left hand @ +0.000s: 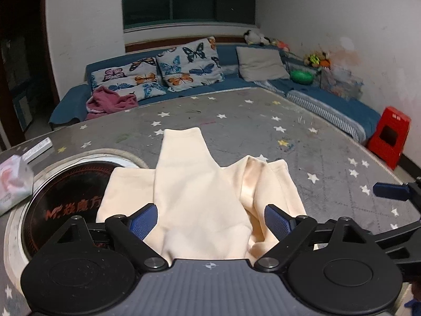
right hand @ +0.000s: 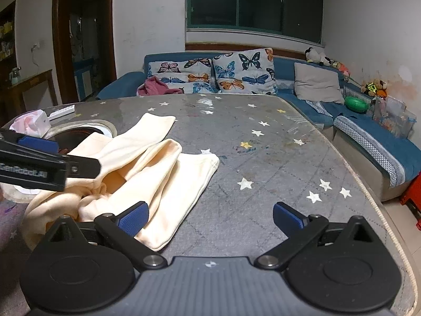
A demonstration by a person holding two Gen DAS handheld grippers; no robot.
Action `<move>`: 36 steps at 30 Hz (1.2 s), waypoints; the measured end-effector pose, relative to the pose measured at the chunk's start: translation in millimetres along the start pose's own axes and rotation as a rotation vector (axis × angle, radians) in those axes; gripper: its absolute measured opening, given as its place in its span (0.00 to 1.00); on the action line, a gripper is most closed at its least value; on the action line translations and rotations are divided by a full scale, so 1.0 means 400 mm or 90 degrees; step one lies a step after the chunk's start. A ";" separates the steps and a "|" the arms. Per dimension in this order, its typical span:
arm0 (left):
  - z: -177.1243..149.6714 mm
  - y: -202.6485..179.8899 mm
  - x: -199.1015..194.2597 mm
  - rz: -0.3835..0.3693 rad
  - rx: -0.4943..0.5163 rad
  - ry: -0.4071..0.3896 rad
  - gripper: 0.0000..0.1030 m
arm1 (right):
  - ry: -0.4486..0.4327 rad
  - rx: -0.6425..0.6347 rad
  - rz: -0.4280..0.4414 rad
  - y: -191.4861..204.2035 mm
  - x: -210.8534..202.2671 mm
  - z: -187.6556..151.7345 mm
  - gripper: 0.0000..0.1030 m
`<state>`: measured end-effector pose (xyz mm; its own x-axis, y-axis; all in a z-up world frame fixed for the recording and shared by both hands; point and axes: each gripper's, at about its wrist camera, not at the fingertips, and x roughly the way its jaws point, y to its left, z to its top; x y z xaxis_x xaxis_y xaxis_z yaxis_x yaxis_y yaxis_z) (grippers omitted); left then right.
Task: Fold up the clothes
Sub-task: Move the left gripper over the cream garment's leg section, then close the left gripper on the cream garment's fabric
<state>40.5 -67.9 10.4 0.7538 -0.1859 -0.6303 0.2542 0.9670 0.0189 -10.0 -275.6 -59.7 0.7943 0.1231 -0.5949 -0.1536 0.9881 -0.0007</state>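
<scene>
Right now the cream garment (left hand: pixel 202 200) lies crumpled on the grey star-patterned desk (left hand: pixel 329 158), its left edge draped over the round black induction cooktop (left hand: pixel 60 200) set into the desk. One long piece stretches away toward the sofa (left hand: pixel 236 52), the rest bunched in soft folds.

Left gripper (left hand: pixel 210 221) hangs over the near end of the garment, fingers (left hand: pixel 143 218) spread wide with cloth showing between them, gripping nothing. In the right wrist view it comes in from the left edge (right hand: pixel 39 155), just above the bunched fabric.

Right gripper (right hand: pixel 210 217) sits low at the garment's right side, fingers spread apart; its left finger (right hand: pixel 133 217) is over the folded edge of the cloth, while the other (right hand: pixel 288 216) is over bare desk.

Off to the left, a tissue pack (left hand: pixel 11 181) rests beside the cooktop, with a white remote (left hand: pixel 36 147) just behind it. Butterfly cushions (left hand: pixel 189 63) line the sofa, a maroon garment (left hand: pixel 110 102) heaped at its left end, and a red stool (left hand: pixel 389 137) stands past the desk's right edge.
</scene>
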 end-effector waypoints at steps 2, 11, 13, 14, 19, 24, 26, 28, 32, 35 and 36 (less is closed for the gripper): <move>0.009 -0.008 0.018 0.001 0.015 0.006 0.87 | 0.001 0.001 0.000 -0.002 0.003 0.002 0.98; 0.025 -0.029 0.092 0.020 0.061 0.046 0.87 | 0.013 0.008 -0.005 -0.016 0.026 0.005 0.96; 0.023 -0.022 0.102 0.023 0.060 0.052 0.75 | 0.015 0.007 -0.005 -0.017 0.030 0.005 0.95; 0.021 -0.018 0.105 0.025 0.059 0.054 0.71 | 0.015 0.006 -0.006 -0.018 0.032 0.006 0.94; 0.011 0.010 0.101 0.006 0.038 0.052 0.23 | 0.019 0.005 -0.002 -0.019 0.039 0.013 0.91; 0.004 0.038 0.071 -0.003 0.011 0.026 0.08 | 0.018 -0.009 0.005 -0.003 0.042 0.021 0.89; 0.000 0.055 0.057 0.000 -0.006 0.017 0.06 | 0.017 -0.016 0.008 0.004 0.042 0.026 0.88; -0.004 0.070 0.042 0.002 -0.023 0.010 0.06 | 0.016 -0.024 0.013 0.011 0.044 0.033 0.85; -0.007 0.096 0.011 0.006 -0.053 -0.006 0.04 | 0.016 -0.038 0.025 0.024 0.052 0.052 0.80; -0.015 0.117 -0.017 0.016 -0.073 -0.017 0.04 | 0.017 -0.049 0.038 0.034 0.062 0.067 0.77; -0.021 0.127 -0.028 0.018 -0.082 -0.020 0.04 | 0.018 -0.053 0.042 0.036 0.067 0.072 0.75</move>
<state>40.0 -15.1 11.8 0.7785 -0.1609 -0.6067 0.1539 0.9860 -0.0641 25.8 -255.4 -52.3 0.7639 0.1832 -0.6187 -0.2541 0.9668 -0.0275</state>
